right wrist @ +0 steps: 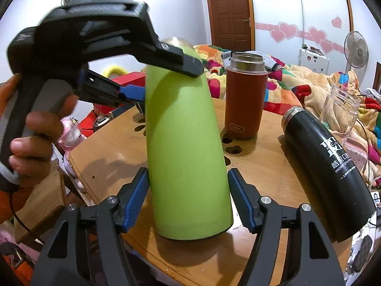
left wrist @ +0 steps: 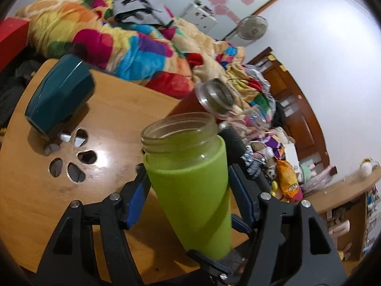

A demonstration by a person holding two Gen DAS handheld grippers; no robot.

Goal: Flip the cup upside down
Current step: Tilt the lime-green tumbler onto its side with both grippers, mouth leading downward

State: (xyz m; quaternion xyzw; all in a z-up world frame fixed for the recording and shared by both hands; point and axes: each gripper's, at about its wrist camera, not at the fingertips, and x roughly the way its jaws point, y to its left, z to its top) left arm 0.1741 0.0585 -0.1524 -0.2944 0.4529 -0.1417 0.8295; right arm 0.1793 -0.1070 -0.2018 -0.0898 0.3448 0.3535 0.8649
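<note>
The cup is a glass jar in a lime-green sleeve [left wrist: 190, 186] [right wrist: 183, 147]. In the left wrist view its open mouth points away from the camera, and my left gripper [left wrist: 188, 178] is shut on its sleeve. In the right wrist view it stands on the round wooden table [right wrist: 262, 166], with the left gripper's blue pads [right wrist: 132, 93] clamped near its top end. My right gripper [right wrist: 188, 186] is around its lower part, jaws open with small gaps on both sides.
A red flask [right wrist: 245, 95] [left wrist: 204, 100], a black flask [right wrist: 326, 166] and a clear jar [right wrist: 340, 109] stand on the table. A dark teal mug [left wrist: 59, 95] sits at its far side. A bed with a colourful blanket [left wrist: 107, 35] lies beyond.
</note>
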